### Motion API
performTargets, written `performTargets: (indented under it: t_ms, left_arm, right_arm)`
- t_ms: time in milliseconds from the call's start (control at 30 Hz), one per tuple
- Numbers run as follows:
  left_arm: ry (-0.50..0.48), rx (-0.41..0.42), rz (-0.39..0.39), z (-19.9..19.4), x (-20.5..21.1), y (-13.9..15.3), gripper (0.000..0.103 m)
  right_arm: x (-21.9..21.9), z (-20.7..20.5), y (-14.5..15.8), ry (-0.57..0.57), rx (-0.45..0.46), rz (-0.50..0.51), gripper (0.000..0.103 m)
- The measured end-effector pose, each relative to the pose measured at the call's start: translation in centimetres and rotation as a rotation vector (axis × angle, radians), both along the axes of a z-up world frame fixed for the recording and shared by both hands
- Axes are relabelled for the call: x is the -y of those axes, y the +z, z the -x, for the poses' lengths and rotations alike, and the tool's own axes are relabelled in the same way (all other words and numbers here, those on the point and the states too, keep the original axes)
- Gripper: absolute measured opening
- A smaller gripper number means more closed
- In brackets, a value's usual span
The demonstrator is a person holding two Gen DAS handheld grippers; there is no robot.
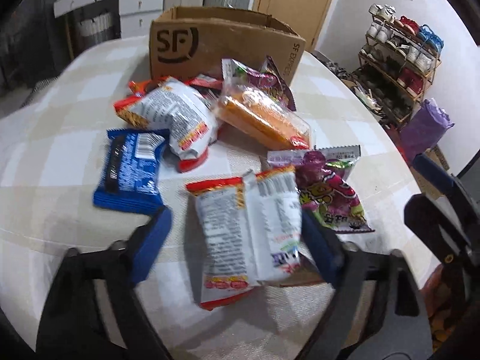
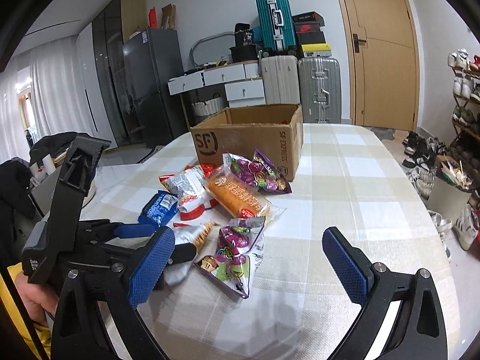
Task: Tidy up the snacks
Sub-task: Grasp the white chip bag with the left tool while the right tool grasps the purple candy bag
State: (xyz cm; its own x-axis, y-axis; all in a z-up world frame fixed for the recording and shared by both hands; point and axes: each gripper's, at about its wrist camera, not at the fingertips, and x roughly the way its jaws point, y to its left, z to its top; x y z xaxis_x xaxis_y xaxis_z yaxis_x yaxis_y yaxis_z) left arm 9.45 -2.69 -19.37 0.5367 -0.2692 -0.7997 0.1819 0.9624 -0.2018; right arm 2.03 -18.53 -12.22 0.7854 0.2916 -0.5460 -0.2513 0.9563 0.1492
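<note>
My left hand-held gripper [image 1: 234, 234] is straddling a crinkly white-and-red snack packet [image 1: 249, 234] at lower centre of its view; the right pad is touching the packet's edge, the left pad is standing clear, so nothing is pinched. My right hand-held gripper [image 2: 249, 258] is hanging spread wide over bare checked cloth at lower centre, the glossy purple candy bag [image 2: 234, 258] lying just inside its left pad. The rounded worktop [image 2: 360, 180] is leaving open cloth on the right of that frame. Behind the heap a cardboard box [image 2: 249, 138] is standing open-topped, with a blue wrapper [image 1: 129, 174] lying flat at centre left.
</note>
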Motion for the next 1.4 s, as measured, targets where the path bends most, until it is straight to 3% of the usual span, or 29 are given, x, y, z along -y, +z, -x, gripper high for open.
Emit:
performTargets:
  t_ms: [67,133,233,400,800,833,933,1100,1200,1233,1400]
  left_arm:
    - [-0.031,-0.012,0.045,-0.1,0.0,-0.2,0.063]
    - [-0.035,-0.004,0.039,-0.1,0.2,-0.3,0.054]
    - [-0.045,0.003,0.062,-0.2,-0.1,-0.1,0.048]
    - [-0.047,0.007,0.097,0.1,-1.0,0.1,0.045]
    - [0.004,0.115,0.154,2.8,-5.7,3.6,0.045]
    - [0.008,0.119,0.16,2.9,-6.0,3.8,0.045]
    - [0.02,0.134,0.175,3.8,-7.2,4.4,0.045]
    - [0.035,0.151,0.194,4.4,-8.7,5.1,0.045]
    - [0.038,0.146,0.209,4.5,-9.1,5.1,0.045]
    - [0.036,0.147,0.212,4.5,-9.1,5.2,0.045]
    - [0.036,0.153,0.212,4.7,-9.1,5.3,0.045]
  right_arm:
    - [0.1,-0.3,-0.4,-0.005,-0.016,-0.007,0.101]
    - [0.2,-0.4,-0.5,-0.01,-0.03,-0.01,0.101]
    - [0.2,-0.8,-0.8,-0.013,-0.049,-0.017,0.101]
    - [0.1,-1.1,-1.1,-0.018,-0.08,-0.027,0.101]
    - [-1.5,-3.6,-2.6,0.035,-0.172,-0.01,0.1]
    - [-1.6,-3.8,-2.7,0.039,-0.177,-0.006,0.098]
    - [-1.7,-5.1,-3.9,0.033,-0.219,0.002,0.075]
    - [-1.8,-6.5,-5.5,0.034,-0.291,-0.028,0.069]
    - [-2.3,-6.7,-5.7,0.057,-0.307,-0.03,0.058]
    - [-2.5,-6.7,-5.8,0.062,-0.312,-0.026,0.048]
    - [-2.8,-6.5,-5.7,0.077,-0.299,-0.039,0.037]
